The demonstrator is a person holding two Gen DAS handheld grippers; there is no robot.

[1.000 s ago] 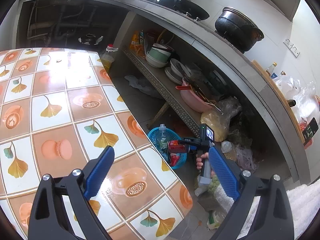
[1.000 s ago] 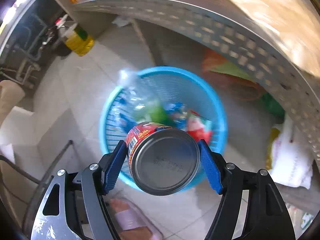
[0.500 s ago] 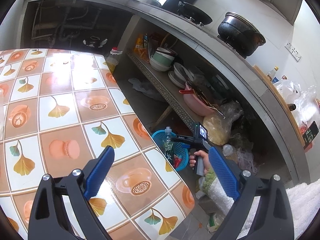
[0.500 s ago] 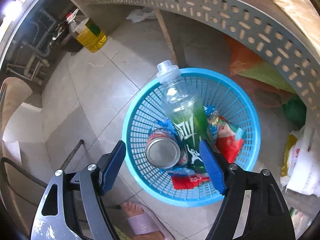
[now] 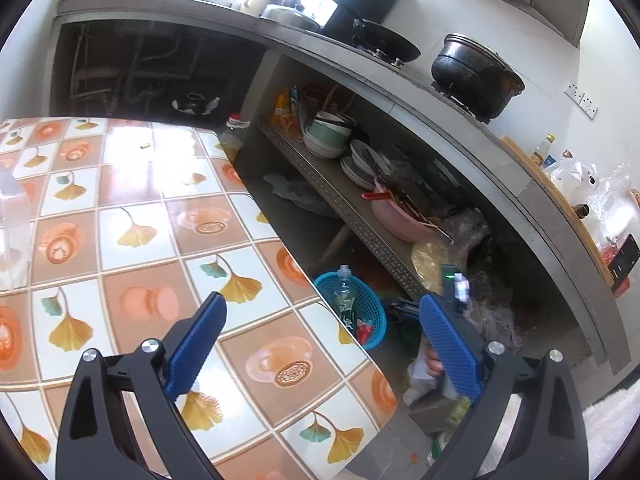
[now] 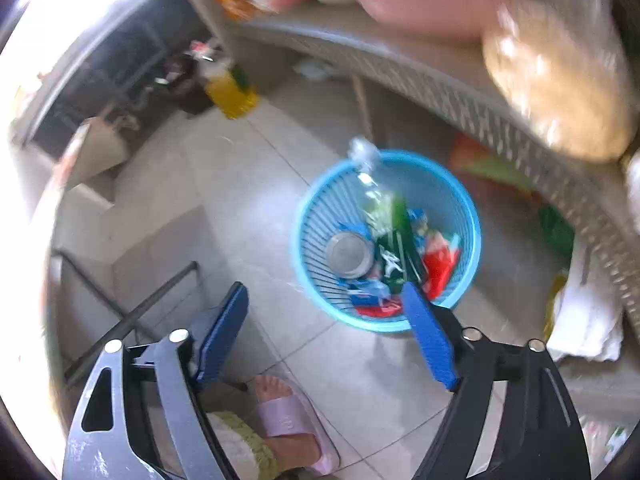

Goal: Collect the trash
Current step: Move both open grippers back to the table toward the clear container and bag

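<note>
A blue plastic basket (image 6: pixel 460 208) stands on the floor tiles under a metal shelf. In it lie a tin can (image 6: pixel 349 254), a clear plastic bottle (image 6: pixel 376 192) and several wrappers. My right gripper (image 6: pixel 326 300) hangs above and in front of the basket, its jaws opening with nothing between them. In the left wrist view the same basket (image 5: pixel 370 308) shows beyond the edge of a patterned table (image 5: pixel 132 208). My left gripper (image 5: pixel 320 308) is open and empty over that table's near corner. The right gripper's device (image 5: pixel 456 284) shows just past my left gripper's right finger.
A perforated metal shelf (image 5: pixel 360 216) carries bowls, plates and a pink basin (image 5: pixel 400 220). A yellow oil bottle (image 6: pixel 232 92) stands on the floor at the back. A foot in a pink slipper (image 6: pixel 292 416) is right below the right gripper. Bags lie right of the basket.
The can left the right gripper and now lies in the basket. The right gripper rose and pulled back, with its jaws wider. The left gripper shifted slightly over the table.
</note>
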